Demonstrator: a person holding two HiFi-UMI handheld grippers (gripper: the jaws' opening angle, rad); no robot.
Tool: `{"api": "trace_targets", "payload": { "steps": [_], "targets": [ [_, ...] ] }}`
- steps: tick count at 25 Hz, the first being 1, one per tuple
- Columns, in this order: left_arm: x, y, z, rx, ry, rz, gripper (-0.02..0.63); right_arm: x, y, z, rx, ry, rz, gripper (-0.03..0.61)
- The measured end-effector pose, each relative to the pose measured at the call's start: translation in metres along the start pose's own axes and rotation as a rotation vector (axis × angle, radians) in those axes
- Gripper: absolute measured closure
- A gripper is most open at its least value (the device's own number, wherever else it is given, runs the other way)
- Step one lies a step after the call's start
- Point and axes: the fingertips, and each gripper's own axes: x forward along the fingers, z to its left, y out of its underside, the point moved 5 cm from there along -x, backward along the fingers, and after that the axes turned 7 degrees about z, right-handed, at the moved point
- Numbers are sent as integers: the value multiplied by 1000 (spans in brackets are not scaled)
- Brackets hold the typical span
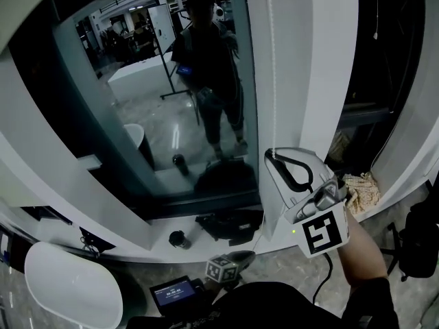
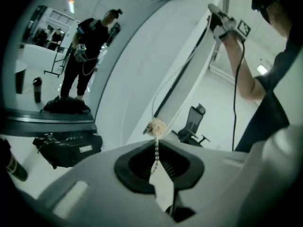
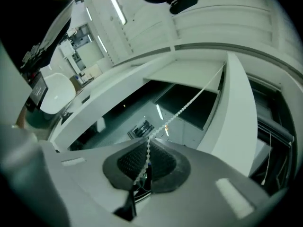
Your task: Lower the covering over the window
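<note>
A white bead chain hangs down the white pillar beside the dark window. High up, my right gripper is shut on this chain. In the right gripper view the chain runs taut from the closed jaws up towards the window's top. My left gripper sits lower, near the sill. In the left gripper view it is shut on the chain's lower part, with a frayed knot just beyond the tips and a white tab between the pads. The right gripper shows above.
A black bag and a dark bottle lie on the sill. A white round seat and a small lit screen are below. A beige rag lies right of the pillar. An office chair stands behind.
</note>
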Motion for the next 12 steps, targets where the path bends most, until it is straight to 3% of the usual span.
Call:
{"api": "trace_targets", "payload": {
  "steps": [3, 6, 10, 12],
  "targets": [
    [-28, -16, 15, -10, -52, -182, 584, 4, 40, 33, 12, -34, 85, 568],
    [-74, -32, 39, -29, -149, -329, 514, 10, 93, 69, 53, -89, 206, 568],
    [-150, -42, 70, -137, -271, -540, 500, 4, 177, 128, 174, -171, 384, 568],
    [-187, -59, 71, -119, -308, -616, 502, -1, 205, 153, 239, -198, 451, 568]
  ]
}}
